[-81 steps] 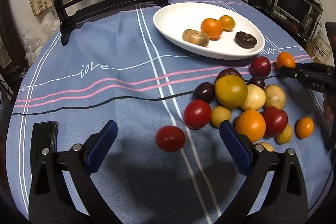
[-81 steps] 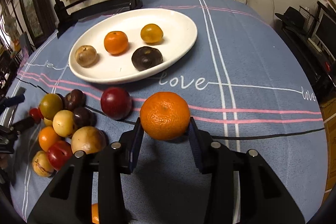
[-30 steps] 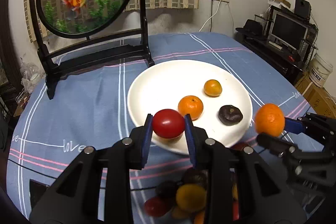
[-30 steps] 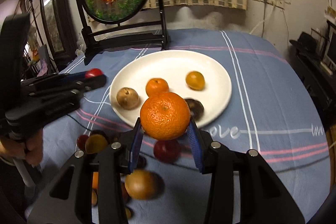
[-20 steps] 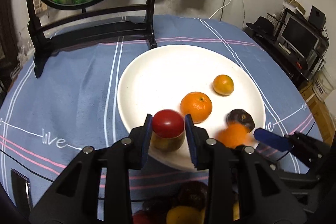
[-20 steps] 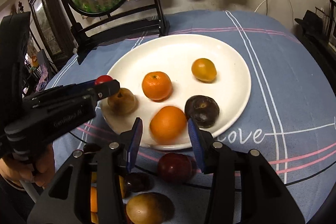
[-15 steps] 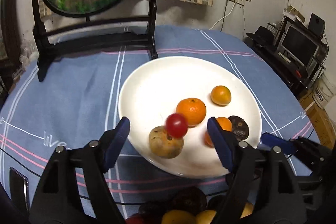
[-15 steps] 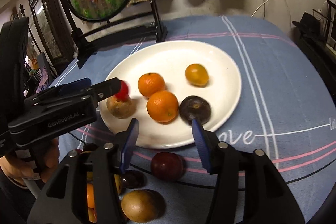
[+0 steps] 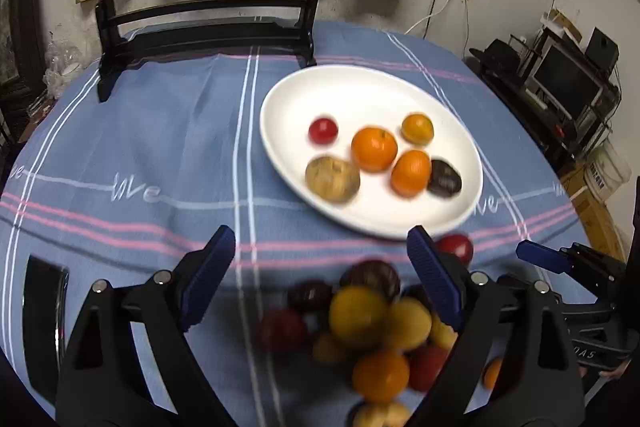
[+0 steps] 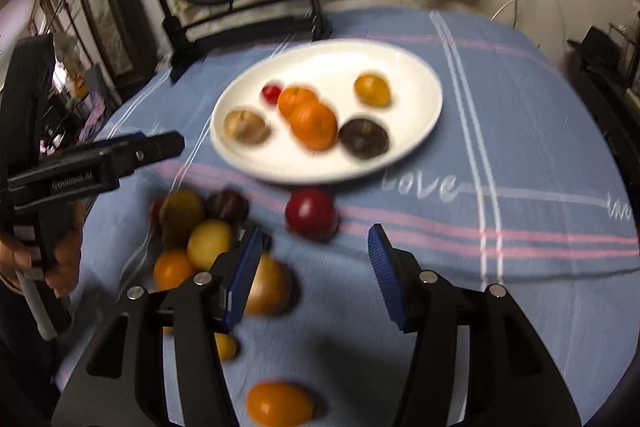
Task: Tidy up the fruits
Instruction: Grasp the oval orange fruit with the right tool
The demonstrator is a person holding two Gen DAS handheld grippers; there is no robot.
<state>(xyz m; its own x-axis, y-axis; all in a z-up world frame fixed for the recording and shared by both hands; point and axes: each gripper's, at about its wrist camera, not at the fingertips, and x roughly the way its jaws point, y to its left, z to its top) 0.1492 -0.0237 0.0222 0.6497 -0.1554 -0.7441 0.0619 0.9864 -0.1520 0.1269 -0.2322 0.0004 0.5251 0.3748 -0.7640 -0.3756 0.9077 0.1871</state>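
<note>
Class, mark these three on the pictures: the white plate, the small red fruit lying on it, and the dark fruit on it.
white plate (image 9: 348, 87), left wrist view, bare far part of the dish.
small red fruit (image 9: 323, 131), left wrist view, its middle.
dark fruit (image 10: 363, 138), right wrist view, its top face.

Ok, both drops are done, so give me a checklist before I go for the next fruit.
1. Left gripper empty: ok, its jaws have just been opening and nothing sits between them.
2. Right gripper empty: ok, its jaws have just been opening and the gap is bare.
3. Small red fruit on plate: ok.
4. Second orange on plate: ok, beside the first.
5. Room left on plate: ok, the far half is bare.
6. Fruit still on cloth: not ok; red fruit lies nearest the plate.
</note>
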